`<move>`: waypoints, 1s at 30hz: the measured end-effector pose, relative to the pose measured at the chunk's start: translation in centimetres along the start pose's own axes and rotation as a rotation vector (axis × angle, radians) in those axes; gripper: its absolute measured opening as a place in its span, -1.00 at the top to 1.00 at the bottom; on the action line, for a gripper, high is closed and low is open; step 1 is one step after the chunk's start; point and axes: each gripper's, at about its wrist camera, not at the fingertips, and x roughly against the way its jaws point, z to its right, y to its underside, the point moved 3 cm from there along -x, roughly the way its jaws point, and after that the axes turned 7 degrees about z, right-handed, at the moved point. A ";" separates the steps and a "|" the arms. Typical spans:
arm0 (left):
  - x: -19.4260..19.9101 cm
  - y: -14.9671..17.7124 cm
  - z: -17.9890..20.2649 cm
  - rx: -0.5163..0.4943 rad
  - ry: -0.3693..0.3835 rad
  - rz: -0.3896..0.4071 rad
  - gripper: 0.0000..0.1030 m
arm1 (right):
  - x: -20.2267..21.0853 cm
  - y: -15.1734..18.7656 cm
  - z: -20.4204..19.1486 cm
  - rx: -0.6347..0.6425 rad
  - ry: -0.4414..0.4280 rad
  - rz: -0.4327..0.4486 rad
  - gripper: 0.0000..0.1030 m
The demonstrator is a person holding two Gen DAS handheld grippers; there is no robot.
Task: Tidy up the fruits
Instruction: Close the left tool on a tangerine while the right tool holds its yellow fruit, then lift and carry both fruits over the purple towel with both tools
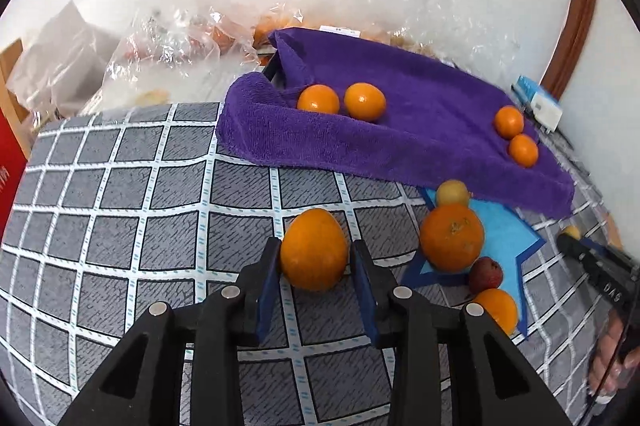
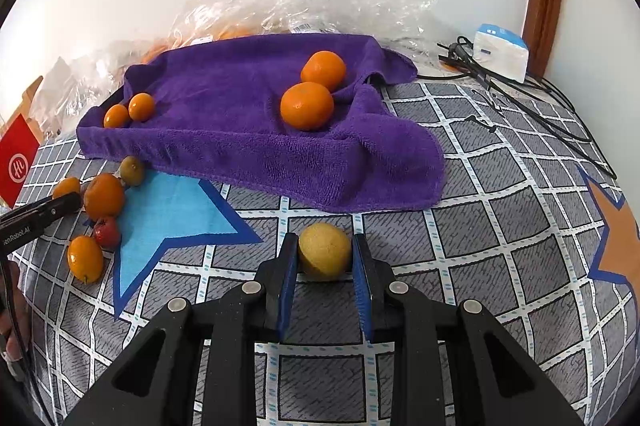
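— Fingers first: what do the left ones point(image 1: 276, 258) have?
— Both blue pads of the left gripper point(image 1: 316, 262) press on a large orange point(image 1: 313, 250), low in the centre of the left wrist view. It sits on the grey checked cloth point(image 1: 120, 205).
— And the right gripper point(image 2: 325, 258)?
— Its fingers point(image 2: 289, 258) are closed on a yellow fruit point(image 2: 325, 256), low centre in the right wrist view, just below the hem of the purple towel point(image 2: 240, 145).
— Where are the other fruits?
— Four oranges lie on the towel, which looks draped over a shallow tray. In the left wrist view two oranges point(image 1: 318, 99) touch each other at its upper left, and two smaller ones point(image 1: 508, 121) touch at its right end.
— Anything loose?
— Right of centre in that view, on the blue star point(image 1: 504, 234), lies a big orange point(image 1: 452, 238) with a small yellowish fruit point(image 1: 452, 193) just above it. Below are a small red fruit point(image 1: 485, 274) and another orange point(image 1: 498, 308).
— Behind the towel?
— Crumpled clear plastic bags point(image 1: 180, 37) against the white wall.
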 end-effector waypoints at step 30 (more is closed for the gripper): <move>4.6 -1.2 -0.8 0.072 0.021 0.263 0.42 | 3.4 -0.3 -1.4 0.051 -0.054 0.173 0.49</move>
